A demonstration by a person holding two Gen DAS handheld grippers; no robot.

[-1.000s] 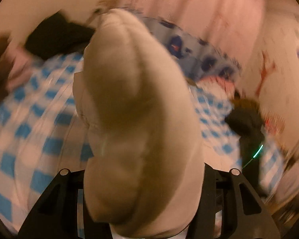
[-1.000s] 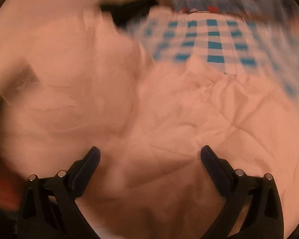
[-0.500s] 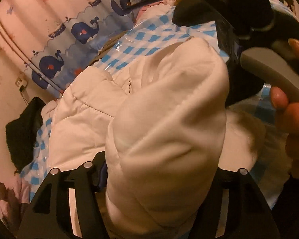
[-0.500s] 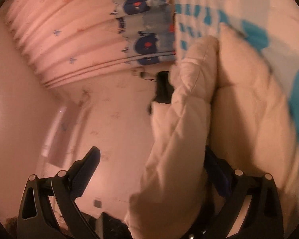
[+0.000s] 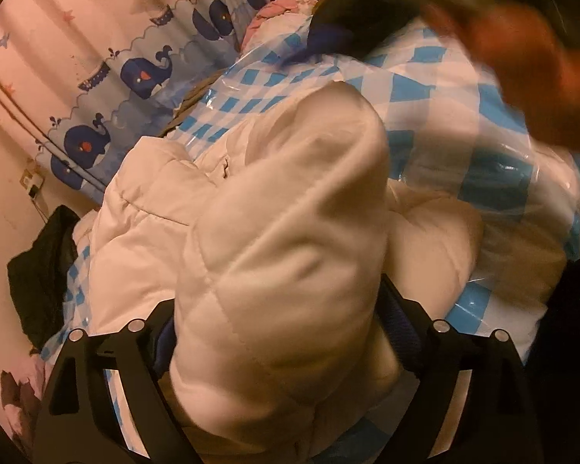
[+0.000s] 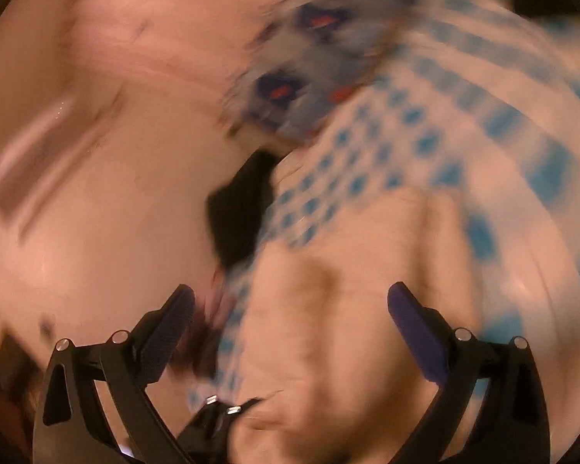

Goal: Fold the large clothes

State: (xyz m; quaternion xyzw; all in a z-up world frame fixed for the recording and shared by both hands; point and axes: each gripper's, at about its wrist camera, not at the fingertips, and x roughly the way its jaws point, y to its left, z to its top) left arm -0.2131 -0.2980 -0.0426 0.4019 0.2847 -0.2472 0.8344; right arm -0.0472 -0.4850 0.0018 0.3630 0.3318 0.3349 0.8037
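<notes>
Checking for legible text: none readable in either view; the only print is the whale pattern on the curtain point(image 5: 135, 73).

Left gripper point(image 5: 278, 332): jaws opening, wide apart. A bulky fold of the white puffer jacket point(image 5: 290, 232) fills the gap between the fingers; whether the pads press on it cannot be told, as the fabric hides them. The rest of the jacket lies heaped on the blue-and-white checked cover point(image 5: 425, 89), running from the gripper toward the cover's far-left edge. A dark garment point(image 5: 38, 270) lies at the left edge, another dark item point(image 5: 348, 27) at the far edge. A blurred hand point(image 5: 522, 50) shows at upper right.

Right gripper point(image 6: 290, 301): view heavily motion-blurred. Fingers stand wide apart; pale jacket fabric lies beyond and between them, and no contact with the pads is visible.

Versus half a second ago: left fingers stand wider around the same fold. The right view then showed jacket against one finger; now both pads look clear.
</notes>
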